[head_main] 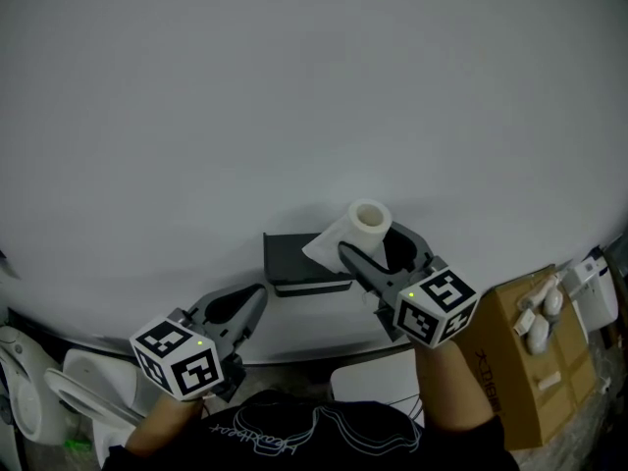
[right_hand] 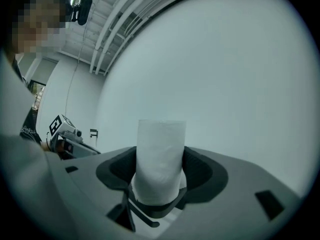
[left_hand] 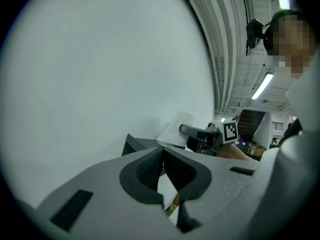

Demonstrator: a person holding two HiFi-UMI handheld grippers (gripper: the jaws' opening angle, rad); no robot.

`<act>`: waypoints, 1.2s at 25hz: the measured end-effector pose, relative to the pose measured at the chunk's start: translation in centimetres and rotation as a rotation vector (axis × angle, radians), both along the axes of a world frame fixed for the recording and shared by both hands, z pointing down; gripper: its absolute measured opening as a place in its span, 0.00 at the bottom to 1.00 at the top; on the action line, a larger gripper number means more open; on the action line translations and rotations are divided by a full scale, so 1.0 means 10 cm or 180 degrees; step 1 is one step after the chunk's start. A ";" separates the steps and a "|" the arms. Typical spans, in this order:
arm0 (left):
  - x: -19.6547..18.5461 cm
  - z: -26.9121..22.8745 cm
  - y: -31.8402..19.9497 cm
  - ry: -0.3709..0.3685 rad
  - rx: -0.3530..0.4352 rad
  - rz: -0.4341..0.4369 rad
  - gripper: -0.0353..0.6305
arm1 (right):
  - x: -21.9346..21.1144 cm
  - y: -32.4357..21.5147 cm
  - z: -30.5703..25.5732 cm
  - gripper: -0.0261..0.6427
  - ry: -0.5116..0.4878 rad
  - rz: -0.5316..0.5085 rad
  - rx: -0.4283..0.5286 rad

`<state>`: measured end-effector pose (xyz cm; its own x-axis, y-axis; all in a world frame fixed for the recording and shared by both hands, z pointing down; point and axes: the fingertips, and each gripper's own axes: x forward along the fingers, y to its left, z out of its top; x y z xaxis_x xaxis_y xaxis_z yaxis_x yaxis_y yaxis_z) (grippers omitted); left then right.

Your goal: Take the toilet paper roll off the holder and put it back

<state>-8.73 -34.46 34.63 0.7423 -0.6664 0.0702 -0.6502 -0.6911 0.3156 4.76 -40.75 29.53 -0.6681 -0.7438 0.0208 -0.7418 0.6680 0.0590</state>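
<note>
The white toilet paper roll [head_main: 369, 220] is upright against the white wall, just right of the dark holder [head_main: 294, 260], and a loose sheet hangs toward the holder. My right gripper [head_main: 380, 249] is shut on the roll. In the right gripper view the roll [right_hand: 160, 154] fills the gap between the pads of the right gripper [right_hand: 160, 170]. Whether the roll rests on the holder I cannot tell. My left gripper [head_main: 253, 305] hangs below and left of the holder, shut on nothing. In the left gripper view the left gripper [left_hand: 162, 156] points toward the holder [left_hand: 134, 145] and the roll [left_hand: 175, 132].
A cardboard box [head_main: 535, 376] with white parts on it stands at the lower right. A white toilet [head_main: 44, 386] is at the lower left. The white wall [head_main: 294, 96] fills everything above the holder.
</note>
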 end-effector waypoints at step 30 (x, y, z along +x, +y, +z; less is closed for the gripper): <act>-0.04 0.11 0.09 0.0015 -0.0104 -0.0101 0.06 | 0.05 -0.05 0.02 0.63 -0.0090 -0.0063 0.0027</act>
